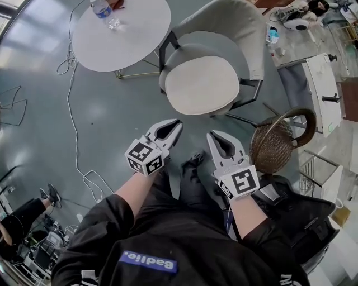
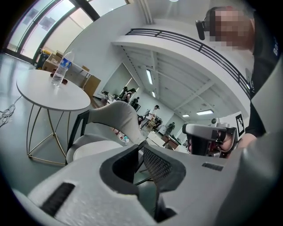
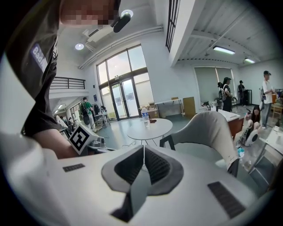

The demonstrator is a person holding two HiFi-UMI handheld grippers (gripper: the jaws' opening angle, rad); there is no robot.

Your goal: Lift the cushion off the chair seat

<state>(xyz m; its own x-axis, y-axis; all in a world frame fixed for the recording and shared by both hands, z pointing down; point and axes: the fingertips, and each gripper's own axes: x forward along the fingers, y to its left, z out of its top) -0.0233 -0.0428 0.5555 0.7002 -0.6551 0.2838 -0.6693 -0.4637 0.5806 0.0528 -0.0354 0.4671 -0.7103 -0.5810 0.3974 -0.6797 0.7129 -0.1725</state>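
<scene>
The cushion (image 1: 201, 85) was laid on the seat of the chair (image 1: 226, 28). A round table (image 1: 128, 39) was placed left of the chair, and a water bottle (image 1: 104, 12) was stood on it. A basket (image 1: 274, 146) was set on the floor, right of the chair and nearer. The left gripper (image 1: 177, 123) and the right gripper (image 1: 212, 135) were held side by side before the cushion, apart from it.

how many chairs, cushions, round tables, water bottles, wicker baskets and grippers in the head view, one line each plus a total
chair: 1
cushion: 1
round table: 1
water bottle: 1
wicker basket: 1
grippers: 2 (left gripper, right gripper)
total: 7
</scene>
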